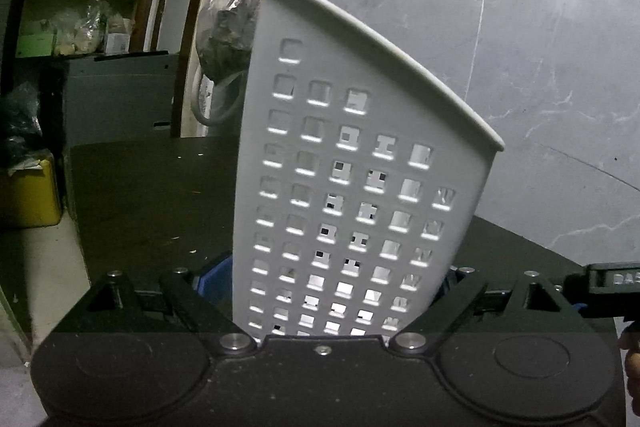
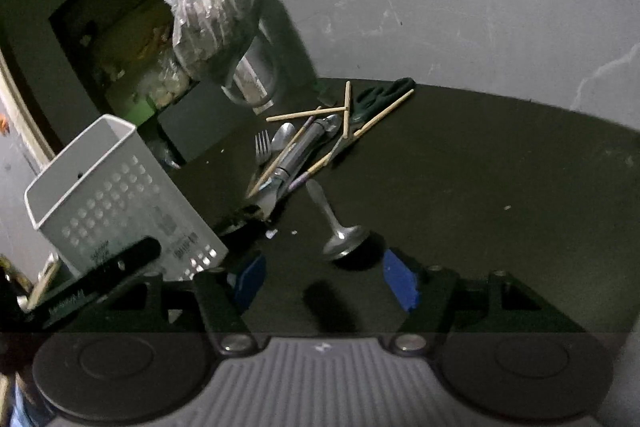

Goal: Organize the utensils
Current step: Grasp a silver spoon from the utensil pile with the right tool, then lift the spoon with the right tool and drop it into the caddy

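Note:
A white perforated utensil holder (image 1: pixel 352 187) stands on the dark table (image 1: pixel 152 195), between the fingers of my left gripper (image 1: pixel 328 283). The blue pads sit close beside its lower walls, and I see no squeeze on the plastic. In the right wrist view the same holder (image 2: pixel 120 195) stands at the left, with nothing showing above its rim. My right gripper (image 2: pixel 325 283) is open over the table. A metal spoon (image 2: pixel 340 231) lies flat just ahead of its fingertips, untouched. Further back lies a pile with a fork (image 2: pixel 262 147), another spoon (image 2: pixel 282 135), wooden chopsticks (image 2: pixel 308 114) and a dark-handled tool (image 2: pixel 304 151).
A plastic bag (image 2: pixel 212 27) hangs from a tap on the grey wall behind the pile. A dark green item (image 2: pixel 380 95) lies at the table's far edge. Left of the table sit a yellow box (image 1: pixel 28 195) and cluttered shelves (image 1: pixel 80 27). The table drops off at its left edge.

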